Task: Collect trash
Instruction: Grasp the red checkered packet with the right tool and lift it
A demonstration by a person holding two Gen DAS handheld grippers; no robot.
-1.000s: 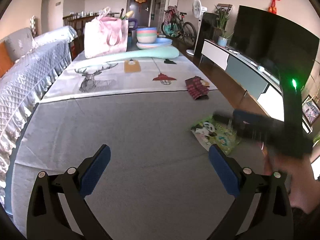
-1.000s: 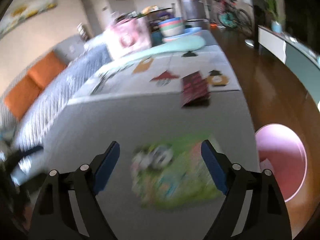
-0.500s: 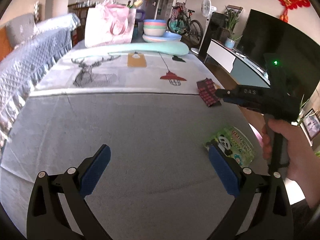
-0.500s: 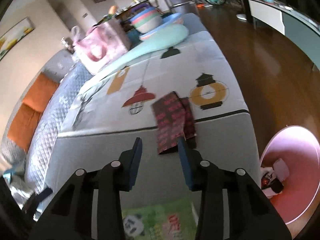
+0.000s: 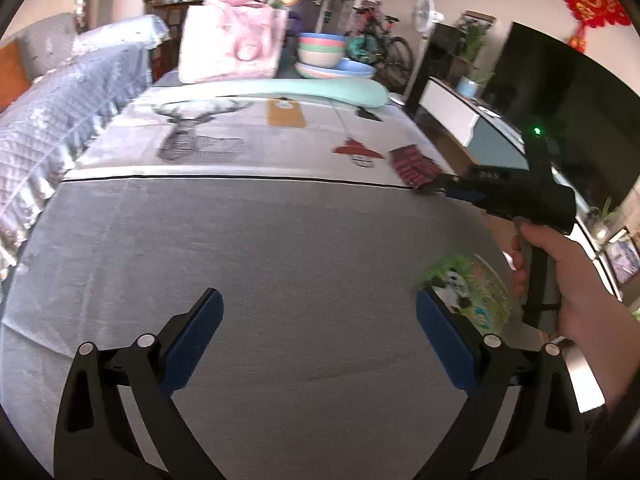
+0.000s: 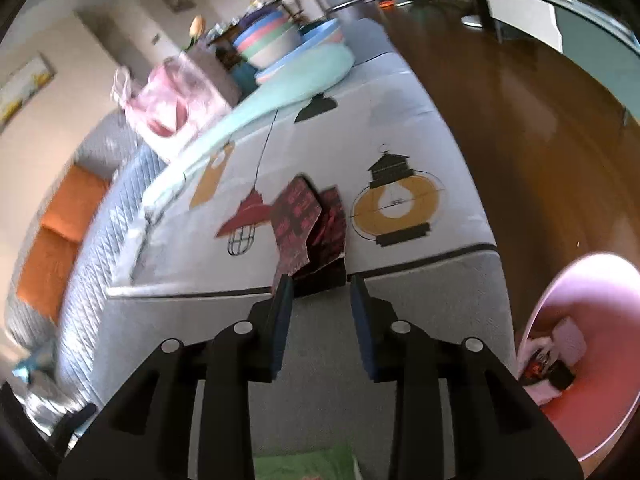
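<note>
Right hand-held gripper (image 6: 321, 286) is partly open, with a narrow gap between the blue pads; its fingertips sit at the near edge of the dark red wrapper (image 6: 308, 222). One corner of the wrapper appears lifted against the left pad, but the blur leaves unclear whether anything is gripped. The wrapper lies on the printed cloth, between the red lamp print (image 6: 245, 222) and the yellow lantern print (image 6: 396, 204), just beyond the black seam where the grey surface (image 5: 280, 264) begins.

Left hand-held gripper (image 5: 320, 334) hovers over the grey surface with its jaws spread wide and nothing between them. A green panda-print wrapper (image 5: 470, 290) lies on the surface just beside its right pad, near the edge.

In the left wrist view, a person's hand (image 5: 568, 280) grasps the handle of the right hand-held gripper, whose green indicator light is on.

A pink bin (image 6: 592, 360) stands on the wooden floor beside the surface and holds several discarded items.
</note>
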